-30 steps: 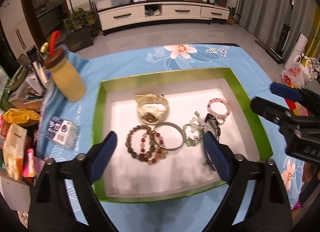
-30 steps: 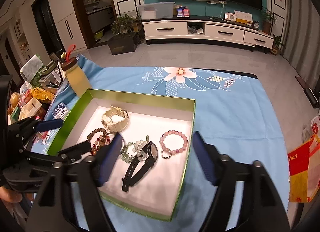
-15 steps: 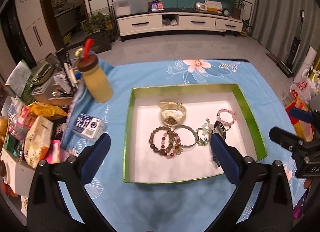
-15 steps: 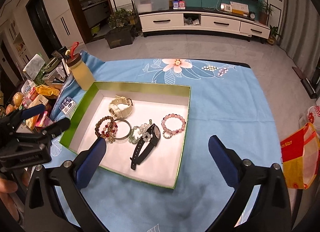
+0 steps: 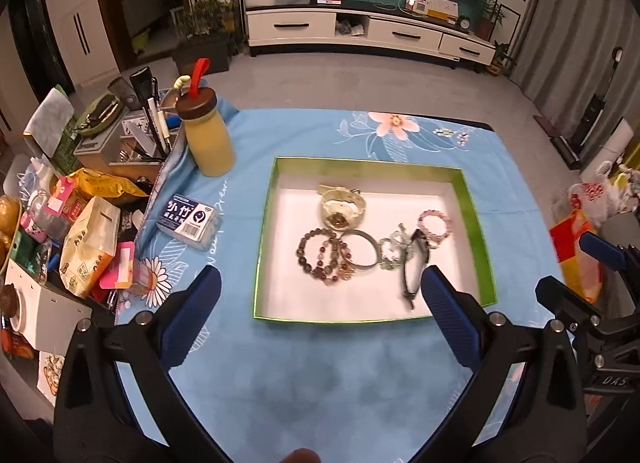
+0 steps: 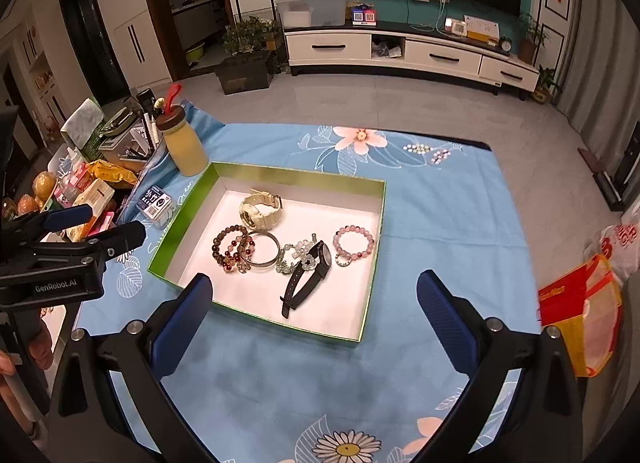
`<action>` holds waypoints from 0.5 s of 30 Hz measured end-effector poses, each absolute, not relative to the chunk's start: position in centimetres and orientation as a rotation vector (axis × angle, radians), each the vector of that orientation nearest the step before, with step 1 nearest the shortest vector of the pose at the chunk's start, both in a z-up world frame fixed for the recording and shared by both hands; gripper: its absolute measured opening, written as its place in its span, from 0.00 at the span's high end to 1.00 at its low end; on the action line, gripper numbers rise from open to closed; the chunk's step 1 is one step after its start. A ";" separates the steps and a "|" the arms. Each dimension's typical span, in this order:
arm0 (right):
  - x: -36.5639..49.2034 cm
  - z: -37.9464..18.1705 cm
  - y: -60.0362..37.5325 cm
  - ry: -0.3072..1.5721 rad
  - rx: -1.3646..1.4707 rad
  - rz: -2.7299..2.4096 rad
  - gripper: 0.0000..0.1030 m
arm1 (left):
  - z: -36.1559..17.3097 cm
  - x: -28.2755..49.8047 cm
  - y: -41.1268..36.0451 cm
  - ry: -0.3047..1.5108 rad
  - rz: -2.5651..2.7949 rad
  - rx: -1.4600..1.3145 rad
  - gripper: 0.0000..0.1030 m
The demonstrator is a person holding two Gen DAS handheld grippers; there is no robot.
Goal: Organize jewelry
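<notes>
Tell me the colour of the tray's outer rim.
Green rim, white inside; clearest in the right wrist view.

In the left wrist view, the black watch (image 5: 414,263) is partly hidden: the lower end of its strap runs behind the right finger of the left gripper (image 5: 320,299). The jewelry in the box (image 5: 272,199) is smeared there (the beads of the brown bracelet (image 5: 320,253) run together). The right gripper (image 5: 592,283) is cut off by the right edge of that picture. In the right wrist view, the left gripper (image 6: 108,223) is cut off at the left edge, and the hand (image 6: 40,343) below it shows only in part. Print on the small packet (image 6: 156,203) is too small to read.
</notes>
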State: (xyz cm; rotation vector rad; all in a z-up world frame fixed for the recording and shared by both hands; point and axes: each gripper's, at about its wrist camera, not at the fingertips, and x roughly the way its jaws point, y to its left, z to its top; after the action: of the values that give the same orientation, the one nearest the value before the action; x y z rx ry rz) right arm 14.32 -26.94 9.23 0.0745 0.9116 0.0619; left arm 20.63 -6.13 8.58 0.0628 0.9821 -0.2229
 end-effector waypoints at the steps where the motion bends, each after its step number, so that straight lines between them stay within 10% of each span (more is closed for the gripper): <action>1: 14.2 9.9 -26.9 0.908 0.069 0.057 0.01 | 9.0 20.6 -6.1 0.981 -0.221 0.063 0.02; 15: 17.4 8.7 -25.8 1.030 0.089 0.068 0.01 | 9.6 23.4 -6.7 1.040 -0.139 0.141 0.02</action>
State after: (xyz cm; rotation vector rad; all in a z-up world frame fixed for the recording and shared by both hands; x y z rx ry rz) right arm 17.38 -25.81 8.66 0.0893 1.0300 0.0685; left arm 23.39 -6.68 9.64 0.1408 1.0405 -0.1391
